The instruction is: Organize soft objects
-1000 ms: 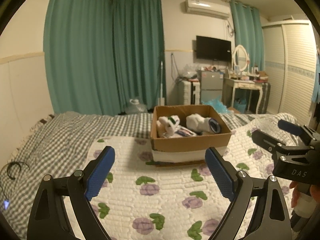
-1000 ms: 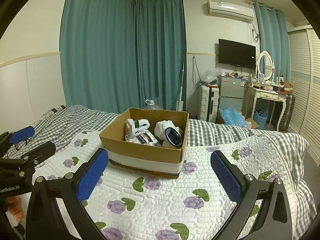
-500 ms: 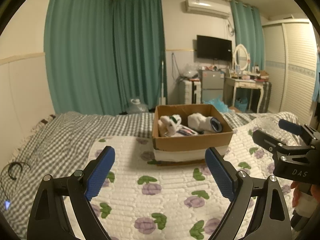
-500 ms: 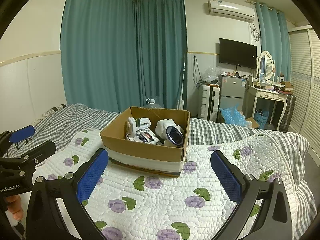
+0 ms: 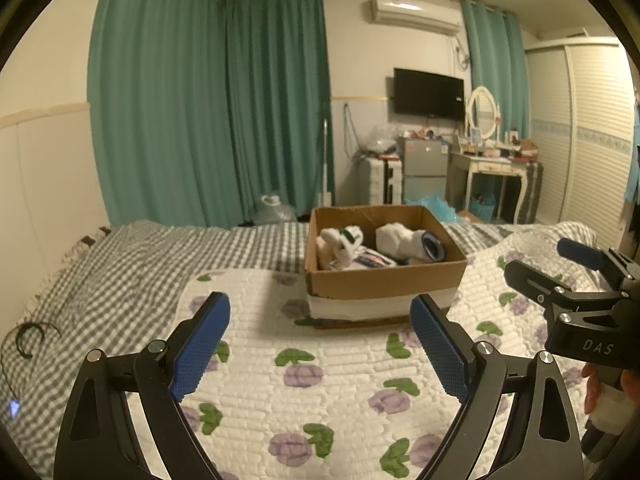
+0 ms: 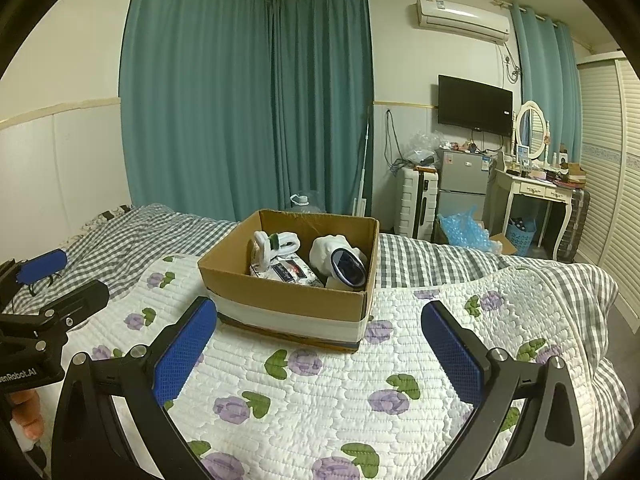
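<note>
A brown cardboard box stands on the floral quilt. Inside lie white rolled socks, a white plush with a dark blue face and a patterned fabric pouch. My left gripper is open and empty, a little short of the box; it also shows at the left of the right wrist view. My right gripper is open and empty, in front of the box; it shows at the right of the left wrist view.
The white quilt with purple flowers covers a grey checked bedspread. A black cable lies at the bed's left. Beyond the bed stand teal curtains, a white suitcase, a small fridge and a dressing table.
Both views have drifted slightly, the box shifting a little in frame. Both grippers stay open and empty.
</note>
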{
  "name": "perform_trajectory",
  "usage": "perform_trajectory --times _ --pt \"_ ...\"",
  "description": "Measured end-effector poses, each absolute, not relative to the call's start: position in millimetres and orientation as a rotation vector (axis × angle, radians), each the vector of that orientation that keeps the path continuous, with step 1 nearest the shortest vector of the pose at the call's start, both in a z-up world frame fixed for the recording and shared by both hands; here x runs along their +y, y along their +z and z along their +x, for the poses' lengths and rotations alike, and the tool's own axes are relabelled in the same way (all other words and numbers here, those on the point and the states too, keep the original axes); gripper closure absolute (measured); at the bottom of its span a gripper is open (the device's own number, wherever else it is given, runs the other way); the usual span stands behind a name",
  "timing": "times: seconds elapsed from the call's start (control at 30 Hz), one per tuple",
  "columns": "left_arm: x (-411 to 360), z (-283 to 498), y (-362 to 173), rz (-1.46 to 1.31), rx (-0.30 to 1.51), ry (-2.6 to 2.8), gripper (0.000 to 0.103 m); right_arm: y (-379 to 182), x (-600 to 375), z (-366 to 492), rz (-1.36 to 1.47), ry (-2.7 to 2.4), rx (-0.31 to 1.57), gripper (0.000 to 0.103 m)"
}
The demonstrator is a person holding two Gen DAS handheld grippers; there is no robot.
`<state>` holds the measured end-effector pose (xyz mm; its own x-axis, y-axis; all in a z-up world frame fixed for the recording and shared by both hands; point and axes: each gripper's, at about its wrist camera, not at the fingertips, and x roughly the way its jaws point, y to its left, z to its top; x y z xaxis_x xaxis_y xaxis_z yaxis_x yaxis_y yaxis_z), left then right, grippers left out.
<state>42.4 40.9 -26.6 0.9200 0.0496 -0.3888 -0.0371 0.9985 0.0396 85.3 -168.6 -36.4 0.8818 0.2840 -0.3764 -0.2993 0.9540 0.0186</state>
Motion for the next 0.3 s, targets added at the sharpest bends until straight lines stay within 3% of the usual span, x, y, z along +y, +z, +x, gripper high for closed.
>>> perform_trajectory --times 0.3 --pt "39.8 41.6 -28.9 0.035 0.406 0.048 0.01 -37.8 -167.9 85.4 -0.043 0.305 0.393 0.0"
